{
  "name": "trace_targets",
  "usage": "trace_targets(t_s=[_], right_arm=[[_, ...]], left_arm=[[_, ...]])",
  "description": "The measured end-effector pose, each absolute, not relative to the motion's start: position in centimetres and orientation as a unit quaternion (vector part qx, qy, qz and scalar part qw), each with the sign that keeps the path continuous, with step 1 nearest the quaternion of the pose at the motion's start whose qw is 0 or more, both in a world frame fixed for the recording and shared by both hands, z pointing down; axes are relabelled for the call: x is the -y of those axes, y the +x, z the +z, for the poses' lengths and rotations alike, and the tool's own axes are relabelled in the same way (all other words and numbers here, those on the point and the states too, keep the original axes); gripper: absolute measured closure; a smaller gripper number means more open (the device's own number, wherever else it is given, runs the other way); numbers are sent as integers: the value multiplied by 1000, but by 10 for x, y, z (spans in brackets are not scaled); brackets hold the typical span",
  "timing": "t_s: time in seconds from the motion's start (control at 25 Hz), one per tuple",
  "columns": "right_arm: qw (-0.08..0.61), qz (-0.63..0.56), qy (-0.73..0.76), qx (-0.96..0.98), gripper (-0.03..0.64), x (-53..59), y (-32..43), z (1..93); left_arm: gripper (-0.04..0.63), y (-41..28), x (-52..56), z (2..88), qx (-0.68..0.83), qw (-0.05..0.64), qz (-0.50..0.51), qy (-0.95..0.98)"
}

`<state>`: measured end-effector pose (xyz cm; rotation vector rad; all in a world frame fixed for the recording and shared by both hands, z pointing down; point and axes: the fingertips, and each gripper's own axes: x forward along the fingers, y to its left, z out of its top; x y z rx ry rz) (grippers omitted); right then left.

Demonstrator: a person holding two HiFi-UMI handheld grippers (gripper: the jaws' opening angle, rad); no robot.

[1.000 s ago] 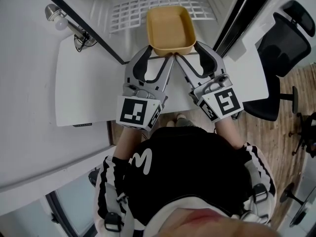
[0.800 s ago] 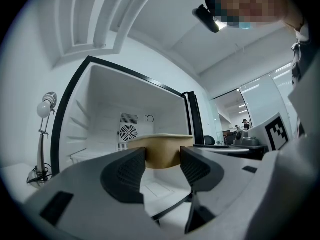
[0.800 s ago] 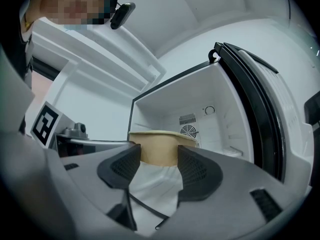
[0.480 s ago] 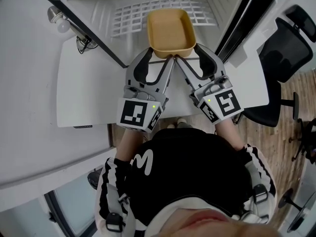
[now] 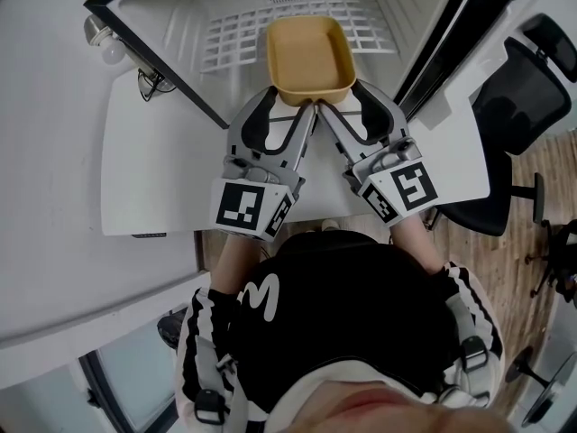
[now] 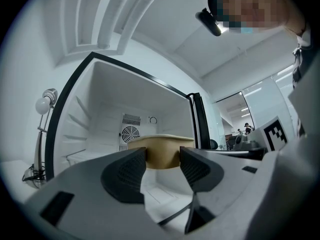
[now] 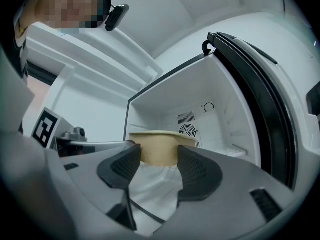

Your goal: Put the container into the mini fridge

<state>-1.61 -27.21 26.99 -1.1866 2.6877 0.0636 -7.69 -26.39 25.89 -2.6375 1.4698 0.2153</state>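
Observation:
A tan open-topped container [image 5: 311, 57] lies in the mouth of the white mini fridge, over its wire shelf [image 5: 234, 25]. My left gripper [image 5: 288, 102] and right gripper [image 5: 341, 97] sit side by side at the container's near wall. Both are open, with their tips against or just short of that wall. In the left gripper view the container [image 6: 162, 151] shows beyond the spread pads, wider than the gap between them. The right gripper view shows the same container [image 7: 159, 151] beyond its pads. The fridge's back fan vent [image 6: 130, 133] is behind it.
The fridge door [image 5: 451, 25] stands open at the right, its black edge close to my right gripper. A desk lamp [image 5: 104, 43] stands left of the fridge on a white table [image 5: 153, 170]. A black office chair [image 5: 523, 88] is at the far right.
Almost nothing differs. Both grippers stay at the container's near wall, and the container has shifted only a few pixels in the view.

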Motion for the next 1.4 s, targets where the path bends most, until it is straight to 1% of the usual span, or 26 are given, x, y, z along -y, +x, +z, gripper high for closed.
trace_targets(t_s=[1.4], right_arm=[[107,2,-395,-913,377,303,-20,273]], left_arm=[[383,-82,293,260,-488,50,75,-868]])
